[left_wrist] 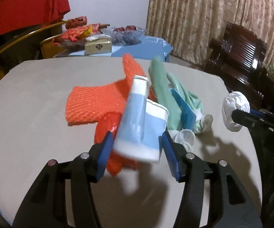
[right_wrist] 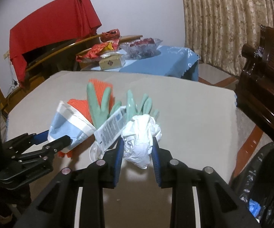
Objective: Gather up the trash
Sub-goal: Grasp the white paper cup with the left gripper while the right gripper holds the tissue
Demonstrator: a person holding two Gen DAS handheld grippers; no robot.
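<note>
My left gripper [left_wrist: 137,144] is shut on a blue-and-white paper cup [left_wrist: 137,131], held above the grey table [left_wrist: 32,123]; it also shows in the right wrist view [right_wrist: 70,127]. My right gripper [right_wrist: 137,150] is shut on a crumpled white tissue wad [right_wrist: 140,138], lifted off the table; it also shows at the right of the left wrist view [left_wrist: 233,110]. On the table lie orange foam netting [left_wrist: 95,104], green rubber gloves [left_wrist: 163,93], a blue packet [left_wrist: 184,108] and a clear plastic cup [left_wrist: 184,138].
A black trash bin with a liner [right_wrist: 266,186] stands at the table's right. A dark wooden chair [right_wrist: 266,79] is at the right. Behind the table is a blue-covered side table [right_wrist: 165,60] with a glass bowl and a box.
</note>
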